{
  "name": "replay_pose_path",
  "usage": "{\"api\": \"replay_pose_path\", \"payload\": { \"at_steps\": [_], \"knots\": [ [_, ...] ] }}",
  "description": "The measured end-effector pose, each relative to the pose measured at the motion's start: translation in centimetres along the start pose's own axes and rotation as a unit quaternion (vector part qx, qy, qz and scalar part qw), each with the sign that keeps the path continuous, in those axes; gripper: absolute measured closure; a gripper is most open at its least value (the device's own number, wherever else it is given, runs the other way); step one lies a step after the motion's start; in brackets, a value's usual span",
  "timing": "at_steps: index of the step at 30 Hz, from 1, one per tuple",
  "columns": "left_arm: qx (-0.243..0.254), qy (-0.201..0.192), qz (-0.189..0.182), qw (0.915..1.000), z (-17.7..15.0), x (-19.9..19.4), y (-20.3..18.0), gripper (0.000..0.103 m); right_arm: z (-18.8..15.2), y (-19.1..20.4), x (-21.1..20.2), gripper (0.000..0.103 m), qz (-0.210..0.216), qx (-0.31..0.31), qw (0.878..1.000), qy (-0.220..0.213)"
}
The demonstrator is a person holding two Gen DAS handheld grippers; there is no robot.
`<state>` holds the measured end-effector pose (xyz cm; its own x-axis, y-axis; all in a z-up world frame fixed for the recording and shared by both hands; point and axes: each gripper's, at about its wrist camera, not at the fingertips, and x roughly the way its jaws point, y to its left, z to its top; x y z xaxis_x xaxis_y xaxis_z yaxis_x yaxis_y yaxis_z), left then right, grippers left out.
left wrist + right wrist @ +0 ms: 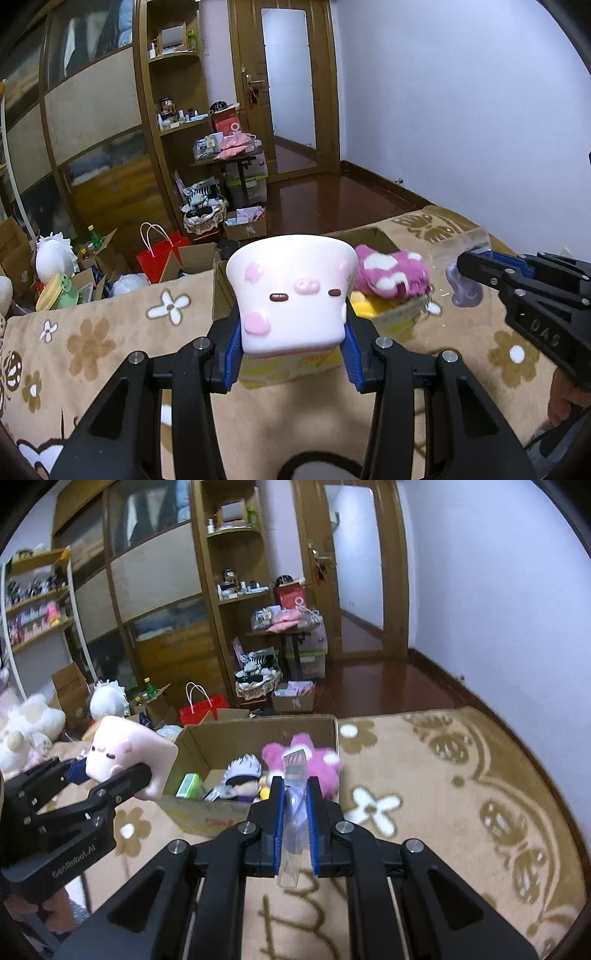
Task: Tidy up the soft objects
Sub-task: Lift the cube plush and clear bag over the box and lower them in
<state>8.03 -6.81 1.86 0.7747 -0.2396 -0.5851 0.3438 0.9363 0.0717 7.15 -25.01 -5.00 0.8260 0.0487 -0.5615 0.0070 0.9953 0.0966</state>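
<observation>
with the left tongs [293,360] pinching the pig squishy [293,295] and the right tongs [295,814] pinching a clear packet [294,812], carry both over the cardboard box [255,731] and release low inside its walls.

Cardboard box [255,734] on blanket [443,775], plush toys [243,775] inside

Left wrist view: low over the bed [110,332], facing the door [288,85], close behind the left claw [291,350]. Right wrist view: beside it, same heading, behind the right claw [295,834]. Both share the cardboard box [207,738], wardrobe [155,590] and door; each sees the other claw.
</observation>
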Motion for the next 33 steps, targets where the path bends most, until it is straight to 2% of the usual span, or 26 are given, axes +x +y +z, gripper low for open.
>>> {"api": "replay_pose_path", "payload": {
  "at_steps": [2, 17, 23, 33],
  "knots": [
    [0.001, -0.003, 0.005, 1.0000, 0.7, 0.4, 0.2, 0.060, 0.6, 0.4, 0.5, 0.091, -0.006, -0.012, 1.000, -0.005],
    [-0.013, -0.015, 0.016, 0.9997, 5.6, 3.5, 2.0, 0.060, 5.1, 1.8, 3.2, 0.091, 0.022, -0.042, 0.998, -0.035],
    [-0.017, -0.003, 0.016, 0.9997, 5.2, 5.5, 2.6, 0.059, 5.7, 1.9, 5.1, 0.091, 0.054, -0.045, 0.997, -0.033],
    [-0.028, 0.035, 0.011, 0.9989, 2.8, 9.5, 3.4, 0.059, 4.1, 1.1, 8.5, 0.091, 0.094, -0.013, 0.995, -0.009]
  ]
}}
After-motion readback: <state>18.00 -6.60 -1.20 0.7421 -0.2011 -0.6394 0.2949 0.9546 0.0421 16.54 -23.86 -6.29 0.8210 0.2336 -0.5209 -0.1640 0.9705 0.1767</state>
